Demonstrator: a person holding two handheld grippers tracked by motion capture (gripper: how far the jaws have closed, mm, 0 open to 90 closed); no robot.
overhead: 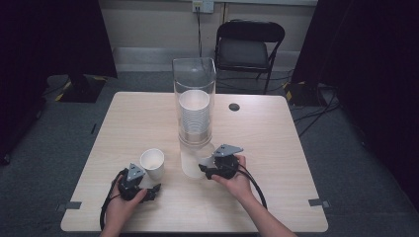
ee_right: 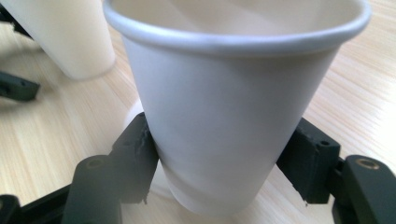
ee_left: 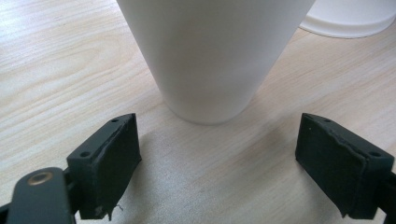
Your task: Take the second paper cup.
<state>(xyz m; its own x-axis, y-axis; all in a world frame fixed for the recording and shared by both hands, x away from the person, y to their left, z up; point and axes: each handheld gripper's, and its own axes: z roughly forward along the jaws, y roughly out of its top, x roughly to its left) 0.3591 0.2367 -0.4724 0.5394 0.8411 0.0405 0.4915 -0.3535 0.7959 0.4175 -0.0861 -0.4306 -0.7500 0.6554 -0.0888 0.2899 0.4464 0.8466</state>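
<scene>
Below the clear dispenser [overhead: 194,98], at the centre of the high view, the right claw [overhead: 207,169] is clamped on a white paper cup [ee_right: 224,126]; in the right gripper view both pads press the cup's lower wall, and the cup leans a little, its base low over the surface [overhead: 276,143] or just on it, I cannot tell which. Left of it, in the lower left of the same high view, a second cup [overhead: 152,163] stands upright on the surface, free of any grip. The left claw [ee_left: 219,158] sits just short of that cup with its jaws wide apart, touching nothing.

Judged from this, the work is pulling cups from the dispenser and setting them out. One cup looks done, set down and let go. The one in the right claw seems drawn from the dispenser's mouth and on its way to the surface, so setting it upright and letting go are left. A tall stack [overhead: 193,116] sits inside the tube, so plenty may remain.

The gripped cup is plain white, tapered, with a rolled rim, empty inside, and its thin wall shows no clear dent under the pads.
</scene>
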